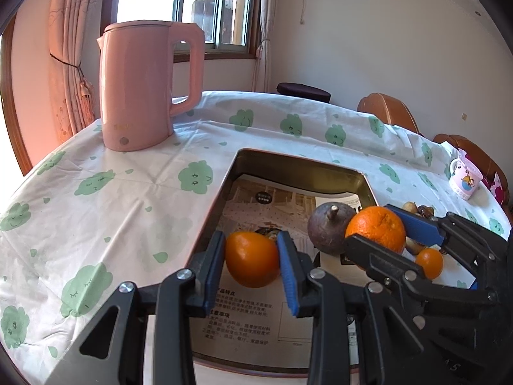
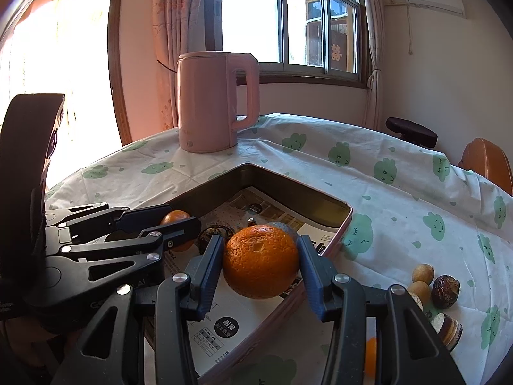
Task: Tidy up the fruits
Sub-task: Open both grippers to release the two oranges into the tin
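Observation:
My left gripper (image 1: 251,256) is shut on a smooth orange fruit (image 1: 251,263) and holds it over the metal tray (image 1: 288,157), which is lined with printed paper. My right gripper (image 2: 261,261) is shut on a larger rough-skinned orange (image 2: 260,261) over the tray's right side (image 2: 344,221); it also shows in the left wrist view (image 1: 376,229). A dark purple round fruit with a stem (image 1: 328,226) sits in the tray. A small orange (image 1: 429,263) lies beside the right gripper.
A pink kettle (image 1: 141,86) stands at the back left of the round table with a green-patterned cloth (image 1: 96,192). Small brown fruits and dates (image 2: 433,288) lie on the cloth right of the tray. A painted mug (image 1: 465,179) stands far right. Chairs ring the far edge.

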